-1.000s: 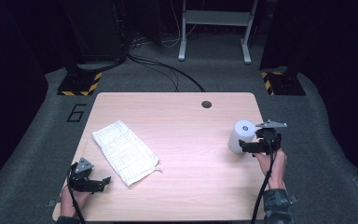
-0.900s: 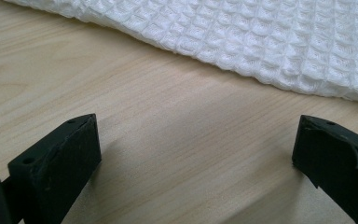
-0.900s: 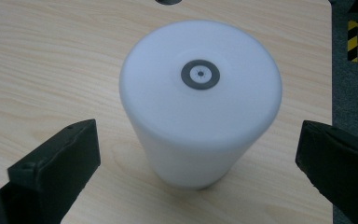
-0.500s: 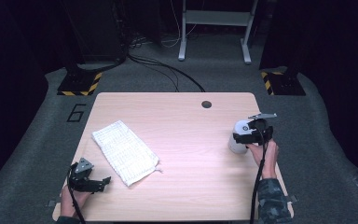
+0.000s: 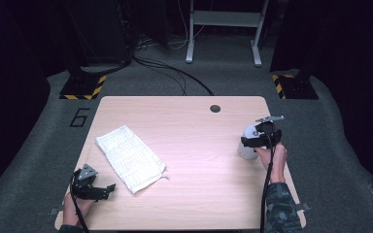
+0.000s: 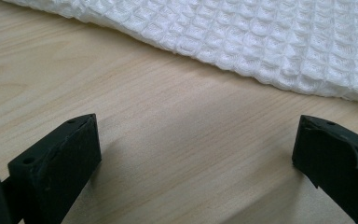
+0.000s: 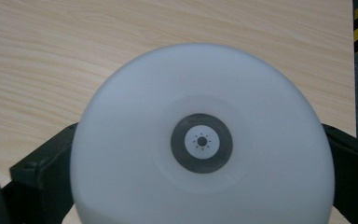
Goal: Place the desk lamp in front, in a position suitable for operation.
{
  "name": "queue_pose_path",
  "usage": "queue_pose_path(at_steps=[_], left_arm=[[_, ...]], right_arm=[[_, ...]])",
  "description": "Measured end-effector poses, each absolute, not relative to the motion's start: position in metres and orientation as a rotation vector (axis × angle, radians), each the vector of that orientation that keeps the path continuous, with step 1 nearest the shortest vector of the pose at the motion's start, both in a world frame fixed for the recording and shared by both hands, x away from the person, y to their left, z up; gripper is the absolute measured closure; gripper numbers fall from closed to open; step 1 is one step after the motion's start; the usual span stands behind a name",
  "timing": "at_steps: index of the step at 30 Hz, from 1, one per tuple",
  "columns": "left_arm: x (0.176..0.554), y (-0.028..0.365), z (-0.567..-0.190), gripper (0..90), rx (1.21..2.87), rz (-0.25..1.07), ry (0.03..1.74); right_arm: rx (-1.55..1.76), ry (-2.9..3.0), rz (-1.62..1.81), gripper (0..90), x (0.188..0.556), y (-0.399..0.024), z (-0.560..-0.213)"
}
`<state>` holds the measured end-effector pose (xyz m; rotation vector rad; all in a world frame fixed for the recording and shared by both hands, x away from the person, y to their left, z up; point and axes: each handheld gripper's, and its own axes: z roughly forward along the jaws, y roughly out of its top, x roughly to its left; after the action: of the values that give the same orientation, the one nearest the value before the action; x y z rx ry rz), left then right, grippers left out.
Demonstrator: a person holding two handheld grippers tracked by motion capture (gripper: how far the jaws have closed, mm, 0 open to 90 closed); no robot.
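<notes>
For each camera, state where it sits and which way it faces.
High view: above the person's side, looking forward and down on the light wooden table; both forearms show.
Left gripper view: on the left hand-held gripper, facing the white waffle-weave cloth; the high view shares it.
Right gripper view: on the right hand-held gripper, looking down on the white round lamp.

Your right gripper looks straight down on a round white lamp. Its flat top carries a dark grey ring around a small sun symbol at the centre. Your two black jaws stand one on each side of the lamp, close against its edge. Beyond it lies the pale wooden table, whose edge runs at the far right.
</notes>
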<state>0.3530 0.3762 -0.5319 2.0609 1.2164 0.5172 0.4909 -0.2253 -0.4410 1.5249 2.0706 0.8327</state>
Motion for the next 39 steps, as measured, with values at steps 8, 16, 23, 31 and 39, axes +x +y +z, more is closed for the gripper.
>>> queue_pose_path(at_steps=[8, 16, 23, 31, 39], left_arm=[[0.353, 0.376, -0.532, 0.7, 2.060, 0.519, 1.214], [0.353, 0.376, -0.532, 0.7, 2.062, 0.519, 1.213], [0.353, 0.376, -0.532, 0.7, 2.060, 0.517, 1.214], [0.353, 0.376, -0.532, 0.7, 2.061, 0.517, 1.213], [0.353, 0.376, -0.532, 0.7, 2.060, 0.517, 1.214]], right_arm=[[1.512, 2.079, 0.854, 7.7, 0.490, -0.226, -0.441], [1.505, 2.059, 0.880, 8.3, 0.490, -0.228, -0.440], [1.435, 2.035, 0.919, 8.3, 0.476, -0.225, -0.426], [1.354, 2.081, 0.939, 8.3, 0.465, -0.212, -0.407], [1.279, 2.139, 0.978, 8.3, 0.456, -0.188, -0.397]])
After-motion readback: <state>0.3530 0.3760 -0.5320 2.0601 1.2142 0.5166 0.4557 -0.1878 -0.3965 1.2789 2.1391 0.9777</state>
